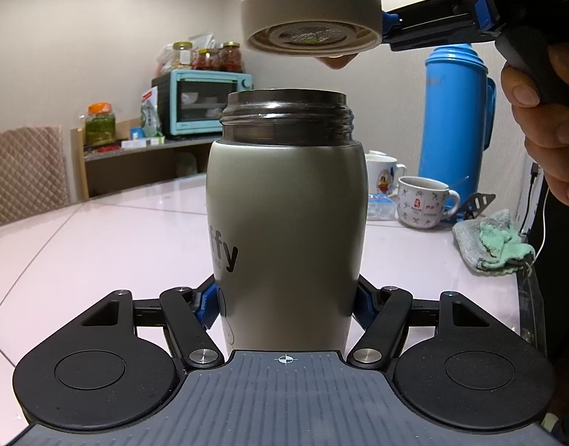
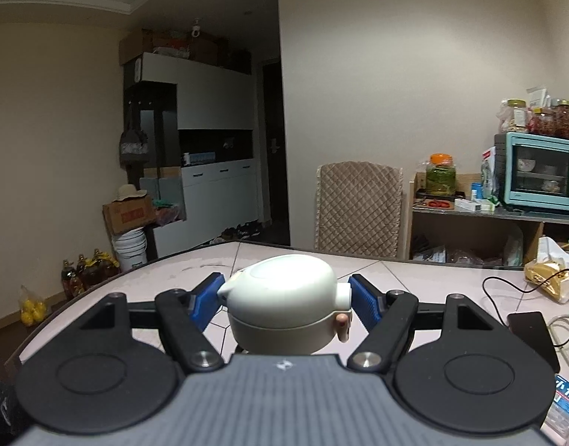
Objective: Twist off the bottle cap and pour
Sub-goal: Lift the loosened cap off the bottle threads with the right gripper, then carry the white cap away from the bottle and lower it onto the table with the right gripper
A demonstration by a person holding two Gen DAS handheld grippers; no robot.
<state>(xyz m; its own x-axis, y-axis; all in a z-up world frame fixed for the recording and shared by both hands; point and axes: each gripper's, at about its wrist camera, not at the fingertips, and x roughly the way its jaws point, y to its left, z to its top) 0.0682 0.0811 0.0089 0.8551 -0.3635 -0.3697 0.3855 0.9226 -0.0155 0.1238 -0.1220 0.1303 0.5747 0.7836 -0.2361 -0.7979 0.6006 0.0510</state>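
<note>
Two pairs of blue-padded fingers share the work here. The left gripper [image 1: 286, 303] has its fingers [image 1: 207, 306] clenched on the lower body of the grey bottle [image 1: 286, 230], one pad on each flank, which keeps it upright and steady on the pale desk [image 1: 98, 230] in the near centre of the scene. That low grasp leaves the threaded steel neck [image 1: 286, 119] free, and it stands bare and open.

The right gripper [image 2: 286, 299] grasps the cream cap [image 2: 284, 303] across its sides, fingers [image 2: 204, 303] pressed in from left and right. In the left wrist view the cap [image 1: 310, 15] hangs above the neck and a little to the right, well clear of the threads, its underside tilted toward the camera so the mesh strainer inside shows. So the unscrewing looks done; judging from this, the cap needs setting aside before the pour.

Far right on the desk stand a printed mug [image 1: 425, 202], another mug behind it, a tall blue thermos [image 1: 457, 119] and a crumpled green cloth [image 1: 496, 241]. The printed mug is probably the pouring target, though nothing confirms that.

The bottle's base is hidden behind the left gripper's housing, its printed name is half turned away, and its contents cannot be seen. The cap's top is cut off at the upper edge of the left wrist view, and the right wrist view does not show the bottle at all.
</note>
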